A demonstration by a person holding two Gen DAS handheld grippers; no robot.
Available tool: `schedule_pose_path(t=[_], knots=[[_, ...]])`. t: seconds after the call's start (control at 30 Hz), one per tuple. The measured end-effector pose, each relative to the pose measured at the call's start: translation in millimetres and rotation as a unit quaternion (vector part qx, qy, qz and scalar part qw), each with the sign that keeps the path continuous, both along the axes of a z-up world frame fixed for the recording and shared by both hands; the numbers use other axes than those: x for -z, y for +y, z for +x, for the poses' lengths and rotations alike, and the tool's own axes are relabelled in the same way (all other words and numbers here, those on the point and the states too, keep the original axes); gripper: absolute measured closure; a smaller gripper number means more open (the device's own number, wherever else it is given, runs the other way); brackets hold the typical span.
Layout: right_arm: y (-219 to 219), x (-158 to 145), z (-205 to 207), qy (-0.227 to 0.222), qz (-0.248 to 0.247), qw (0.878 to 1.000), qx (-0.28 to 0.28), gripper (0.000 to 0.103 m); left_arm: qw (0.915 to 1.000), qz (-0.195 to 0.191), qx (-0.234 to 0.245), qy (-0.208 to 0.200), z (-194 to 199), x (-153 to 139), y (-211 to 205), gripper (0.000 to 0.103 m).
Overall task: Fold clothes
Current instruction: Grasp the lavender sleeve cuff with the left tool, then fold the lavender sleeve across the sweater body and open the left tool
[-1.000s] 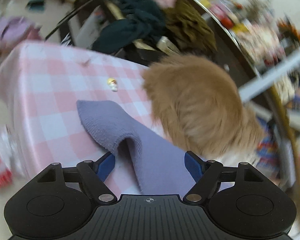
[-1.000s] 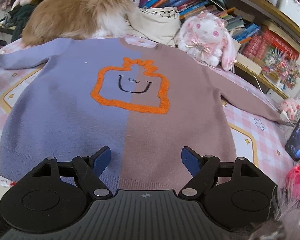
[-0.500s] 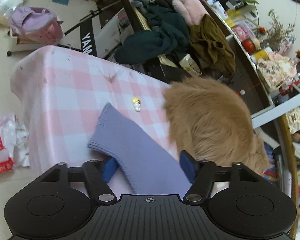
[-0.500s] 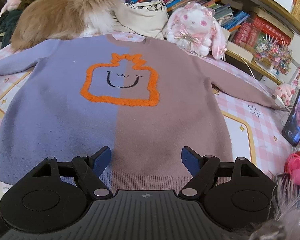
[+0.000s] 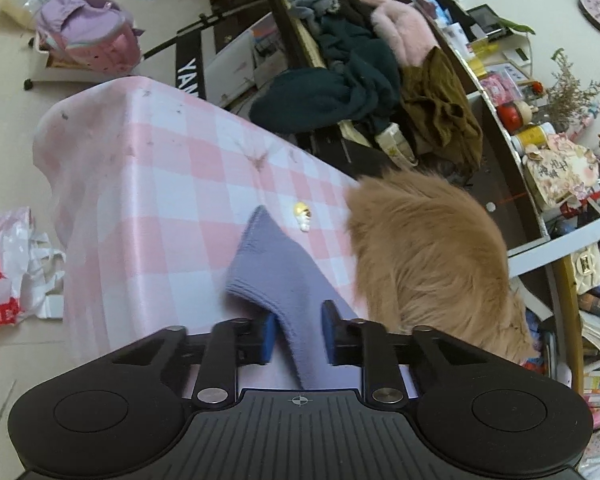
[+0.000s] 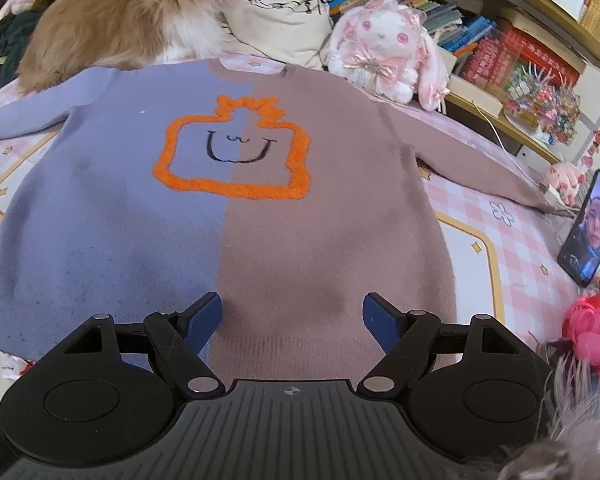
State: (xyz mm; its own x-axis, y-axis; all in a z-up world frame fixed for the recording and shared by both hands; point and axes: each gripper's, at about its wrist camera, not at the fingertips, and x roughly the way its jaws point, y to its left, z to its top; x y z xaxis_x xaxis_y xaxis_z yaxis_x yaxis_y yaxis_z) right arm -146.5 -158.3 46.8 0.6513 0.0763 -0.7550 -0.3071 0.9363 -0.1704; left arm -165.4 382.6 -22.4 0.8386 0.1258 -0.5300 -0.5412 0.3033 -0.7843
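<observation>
Now left tongs (image 5: 298,338) clamp the purple sleeve (image 5: 276,276) — right tongs (image 6: 292,322) gape above the sweater (image 6: 260,216).

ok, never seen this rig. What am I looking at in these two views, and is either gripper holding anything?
There is no robot arm: a person carries a two-finger gripper in each hand, and each gripper has a fisheye camera looking forward along its fingers. The black shape with blue pads at the bottom of each picture is that gripper.

Left wrist view: the left gripper has shut on the purple sleeve of a sweater, near its cuff. Beside the sleeve a furry cat sits on the pink checked cloth, with a tiny figurine near it.

Right wrist view: the right gripper is open over the hem of the sweater, holding nothing. The sweater lies spread flat, half purple, half brown, with an orange outline. A plush rabbit and a phone lie at the edges.
</observation>
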Motion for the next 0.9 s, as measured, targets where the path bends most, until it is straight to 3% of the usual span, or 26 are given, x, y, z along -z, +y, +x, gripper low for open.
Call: schedule_pose_path(t=[0.2,0.37,0.5,0.63,0.73,0.9], knots=[[-12.4,1.1,-0.3,0.002,0.004,1.0,0.012,0.027,0.9975,0.053,0.019,0.044,12.4,-13.9,-5.7,0.099],[-21.7,2.7,5.4,0.002,0.008,1.0,0.003,0.027,0.9923,0.116,0.032,0.031,19.6,-40.0,-25.9,0.099],[-31.4,5.2,15.9,0.002,0.011,1.0,-0.014,0.027,0.9834,0.168,0.068,0.011,38.7,-67.3,-57.9,0.1],[-45.0,4.7,31.0,-0.002,0.016,0.999,-0.031,0.027,0.9732,0.195,0.121,-0.014,67.4,-93.3,-104.1,0.1],[-58.6,1.8,43.9,-0.012,0.026,0.999,-0.044,0.019,0.963,0.21,0.166,-0.029,92.3,-114.8,-144.7,0.1],[-79.1,2.8,61.3,-0.021,0.03,0.997,-0.075,0.018,0.9437,0.237,0.225,-0.051,130.6,-141.3,-213.4,0.1]])
